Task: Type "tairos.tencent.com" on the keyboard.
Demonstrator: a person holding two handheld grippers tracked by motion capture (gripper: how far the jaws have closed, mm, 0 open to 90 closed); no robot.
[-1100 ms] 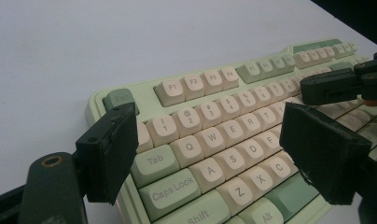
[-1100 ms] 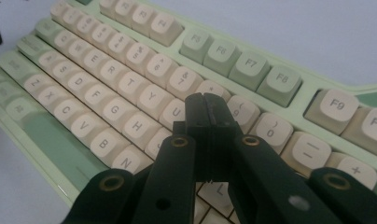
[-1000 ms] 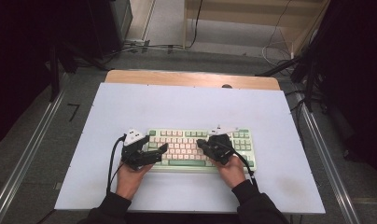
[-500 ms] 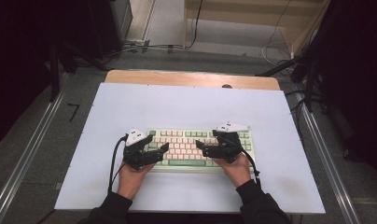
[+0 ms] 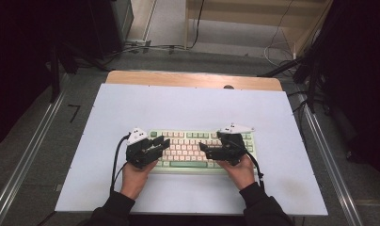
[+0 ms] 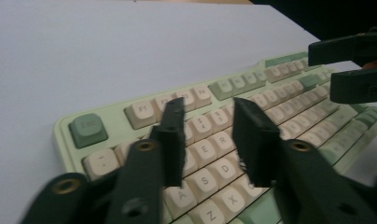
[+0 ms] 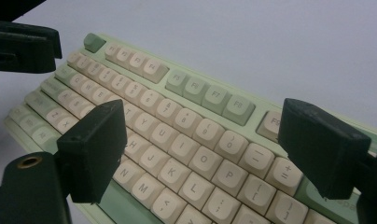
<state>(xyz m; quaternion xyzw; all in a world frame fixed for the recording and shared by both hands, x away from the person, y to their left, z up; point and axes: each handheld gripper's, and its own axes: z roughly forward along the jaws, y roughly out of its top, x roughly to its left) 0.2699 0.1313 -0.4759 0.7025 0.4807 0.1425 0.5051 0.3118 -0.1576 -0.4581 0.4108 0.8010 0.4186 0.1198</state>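
The keyboard (image 5: 203, 149) lies flat on the near half of the white bench (image 5: 188, 110), right in front of the person, so both hands can reach it easily. It is green with cream keys, and its long side runs across the bench. The left hand (image 5: 135, 176) rests on the bench just in front of the keyboard's left end, and it holds the left gripper (image 5: 162, 143) over the keys there. In the left gripper view, the fingers (image 6: 173, 135) are a little apart, with a small gap between them, and nothing is in that gap. They hang just above the letter keys near E and R, and I cannot tell if they touch a key. The right hand (image 5: 237, 169) sits in front of the keyboard's right end in the same way. The right gripper (image 5: 204, 149) points in toward the middle of the keyboard. Its fingers (image 7: 91, 149) are spread wide and hold nothing, with keys like U, O and P showing between them. I think the grippers are held low and tipped down like this so a fingertip can press a key. Past the keyboard, the far part of the bench is bare.
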